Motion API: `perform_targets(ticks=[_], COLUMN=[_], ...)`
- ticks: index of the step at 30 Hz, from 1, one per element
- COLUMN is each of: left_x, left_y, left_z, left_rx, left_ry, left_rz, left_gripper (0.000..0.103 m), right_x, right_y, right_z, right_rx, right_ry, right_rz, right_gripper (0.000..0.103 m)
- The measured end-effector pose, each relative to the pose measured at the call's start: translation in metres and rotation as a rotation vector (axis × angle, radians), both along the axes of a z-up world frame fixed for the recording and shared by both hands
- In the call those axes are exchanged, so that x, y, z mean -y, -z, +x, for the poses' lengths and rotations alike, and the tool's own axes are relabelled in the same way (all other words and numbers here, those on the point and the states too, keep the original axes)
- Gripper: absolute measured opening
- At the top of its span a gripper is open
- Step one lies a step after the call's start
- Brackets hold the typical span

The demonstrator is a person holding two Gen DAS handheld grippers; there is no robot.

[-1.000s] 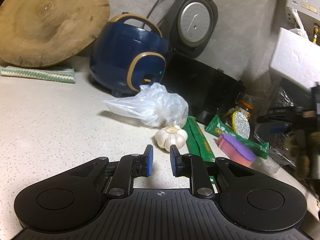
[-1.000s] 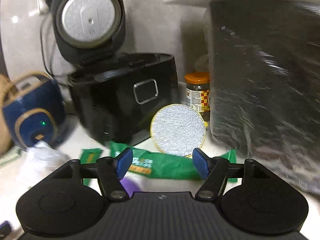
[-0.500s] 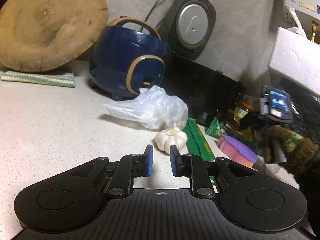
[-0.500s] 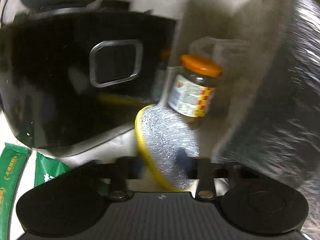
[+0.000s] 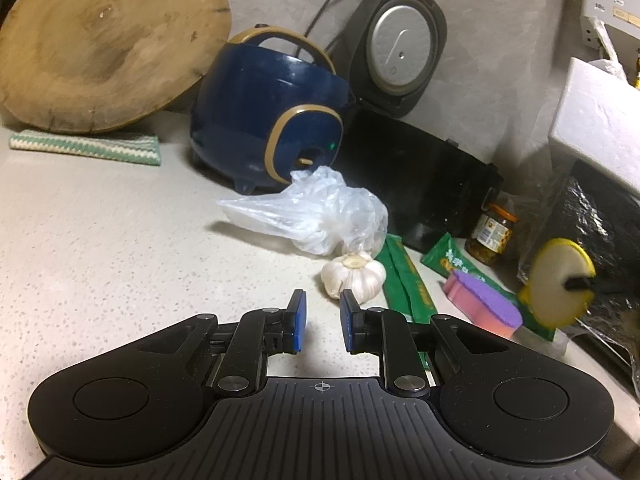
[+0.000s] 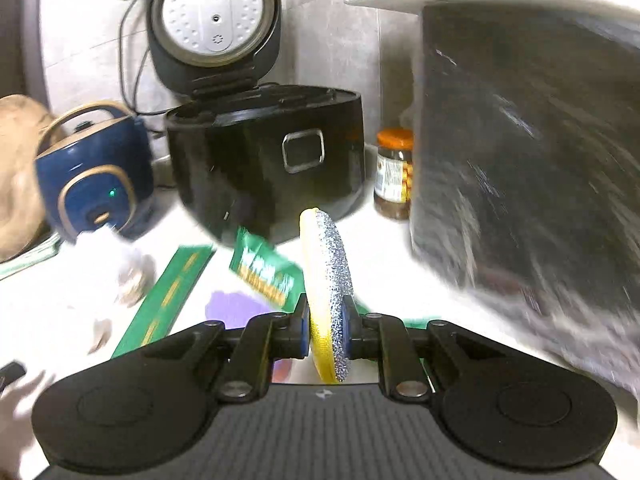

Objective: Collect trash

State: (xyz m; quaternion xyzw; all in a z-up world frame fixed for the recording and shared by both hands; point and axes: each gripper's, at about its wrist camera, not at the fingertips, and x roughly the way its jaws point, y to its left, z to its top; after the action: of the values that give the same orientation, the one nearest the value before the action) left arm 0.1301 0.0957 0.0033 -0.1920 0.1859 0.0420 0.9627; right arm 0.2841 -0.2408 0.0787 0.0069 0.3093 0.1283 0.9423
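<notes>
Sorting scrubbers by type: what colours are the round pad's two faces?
Round pad: yellow one side, glittery silver the other; clearest in the right wrist view.

- A round scouring pad (image 6: 329, 292), yellow on one face and silver-speckled on the other, is clamped edge-on between the pads of the right gripper (image 6: 327, 334).
- Beyond the jaws and slightly left, a black rice cooker (image 6: 264, 160) is seen with its lid raised.
- A green wrapper (image 6: 266, 272) is seen just left of the held pad.
- An orange-lidded jar (image 6: 394, 174) is seen ahead and right of the jaws.
- A blue cooker (image 6: 94, 174) is seen far to the left.
</notes>
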Motion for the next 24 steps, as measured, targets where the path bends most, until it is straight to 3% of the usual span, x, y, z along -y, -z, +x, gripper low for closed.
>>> perform_targets(ticks=[5,7,12,13,15,16,17,20,24], left_x=[0.004,0.012,0.043,0.055,0.083,0.096,0.111,0.150,0.209], left_y=[-0.002,-0.005,-0.020,-0.025,-0.033,-0.035,-0.037,-0.045,-0.053], left_z=[0.005,0.005,0.008,0.011,0.022,0.028,0.037,0.066,0.107], left_rx=[-0.041,-0.035,0.012,0.019,0.039,0.035,0.015,-0.015,-0.057], left_ry=[-0.004,-0.006,0.124,0.153,0.235,0.270,0.293,0.326,0.364], left_rz=[0.020,0.054,-0.004,0.018,0.086,0.113,0.142,0.228,0.390], left_gripper=[0.021,0.021,0.021,0.021,0.021,0.021,0.021,0.021,0.021], right_x=[0.050,0.066,0.093,0.096,0.105,0.109,0.114,0.119,0.119], right_y=[0.020,0.030,0.045,0.045,0.045,0.045,0.047,0.059,0.070], right_z=[-0.029,-0.043,-0.060,-0.064,-0.074,-0.078,-0.082,-0.085,-0.083], right_rx=[-0.038,-0.017,0.011,0.037,0.107,0.141,0.169,0.227,0.327], right_ry=[0.096,0.177,0.272,0.284,0.333,0.361,0.382,0.422,0.481], right_rz=[0.060,0.026,0.008,-0.008,-0.042,-0.047,-0.049,-0.078,-0.186], right_gripper=[0.015,0.016,0.028,0.030,0.045,0.063,0.071,0.072,0.072])
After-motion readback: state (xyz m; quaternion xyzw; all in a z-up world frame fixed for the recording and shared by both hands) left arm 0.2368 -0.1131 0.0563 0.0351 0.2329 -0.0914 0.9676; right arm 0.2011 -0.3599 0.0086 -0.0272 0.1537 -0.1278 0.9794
